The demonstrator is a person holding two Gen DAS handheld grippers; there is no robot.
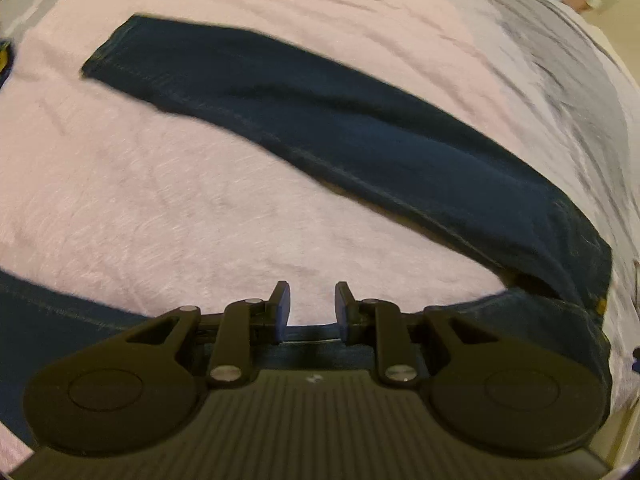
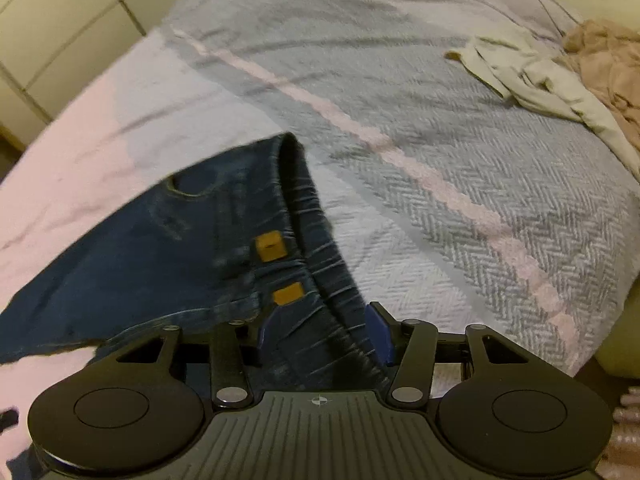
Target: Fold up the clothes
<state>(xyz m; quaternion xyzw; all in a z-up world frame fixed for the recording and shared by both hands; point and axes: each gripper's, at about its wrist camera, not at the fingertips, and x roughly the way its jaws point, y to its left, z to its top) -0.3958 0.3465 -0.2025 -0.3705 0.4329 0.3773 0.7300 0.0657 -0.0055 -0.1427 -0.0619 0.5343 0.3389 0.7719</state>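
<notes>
Pale crumpled clothes (image 2: 532, 76) on herringbone-weave bed (image 2: 460, 168), dark denim jeans (image 1: 340, 132) spread flat, left hand-held gripper (image 1: 311, 306) open and empty, right hand-held gripper (image 2: 324, 336) clamping jeans' elastic waistband (image 2: 312, 216).

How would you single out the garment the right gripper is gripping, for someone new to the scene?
On the bed's grey herringbone blanket, look at the near edge where the right gripper closes on fabric. That is the jeans: dark blue denim with an elastic waistband and mustard tabs, unlike the pale crumpled clothes at the far right.

Pink-grey bedspread (image 2: 460, 152) covers the bed; tiled wall (image 2: 60, 32) behind.
</notes>
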